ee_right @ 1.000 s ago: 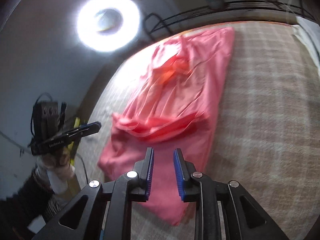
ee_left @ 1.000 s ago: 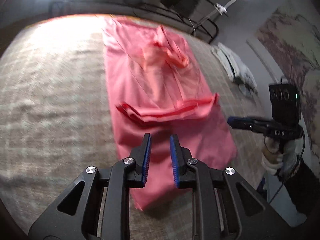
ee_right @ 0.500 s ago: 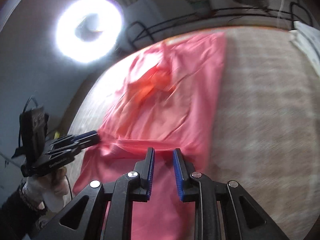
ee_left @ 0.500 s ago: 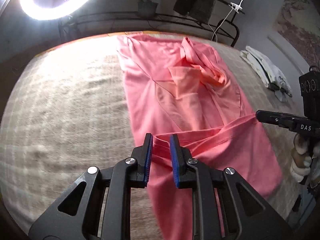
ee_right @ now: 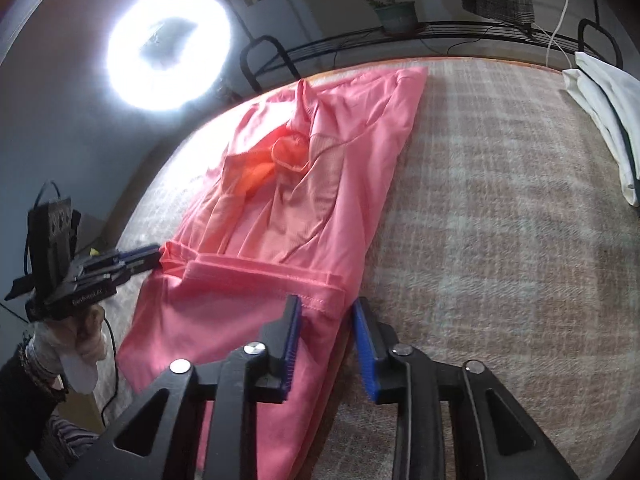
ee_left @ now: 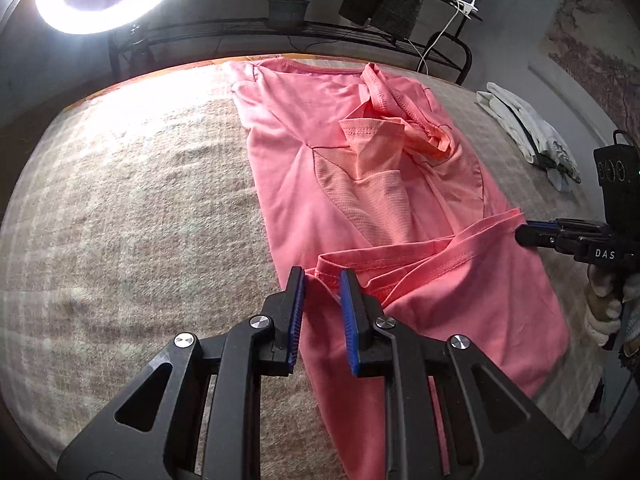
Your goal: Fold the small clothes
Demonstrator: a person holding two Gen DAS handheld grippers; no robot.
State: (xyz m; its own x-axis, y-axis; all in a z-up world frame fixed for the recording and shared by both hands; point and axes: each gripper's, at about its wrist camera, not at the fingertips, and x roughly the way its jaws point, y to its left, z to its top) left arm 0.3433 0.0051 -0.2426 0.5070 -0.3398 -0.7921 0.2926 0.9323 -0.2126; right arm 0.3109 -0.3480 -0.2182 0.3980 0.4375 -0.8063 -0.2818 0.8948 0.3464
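A pink shirt (ee_left: 360, 184) lies flat on a beige plaid blanket (ee_left: 140, 200), its bottom hem (ee_left: 420, 252) folded up across the body. My left gripper (ee_left: 322, 276) sits low at the left corner of that folded hem. A narrow gap shows between its blue pads, the fabric's edge lies in the gap, and the pads do not press on it. In the right wrist view my right gripper (ee_right: 326, 304) stands the same way at the hem's right corner (ee_right: 324, 294). Each gripper also shows in the other's view: right gripper (ee_left: 524, 236), left gripper (ee_right: 154, 252).
A white cloth (ee_left: 528, 132) lies at the blanket's far right edge. A ring light (ee_left: 100, 0) glares behind a black metal rack (ee_left: 280, 32) with a plant pot. A gloved hand (ee_left: 604, 312) holds the right gripper. Bare blanket stretches left of the shirt.
Both grippers came forward and down over the shirt. A second ago the folded hem lay ahead of the jaws; now its two corners sit between the pads. Jaw gaps look the same.
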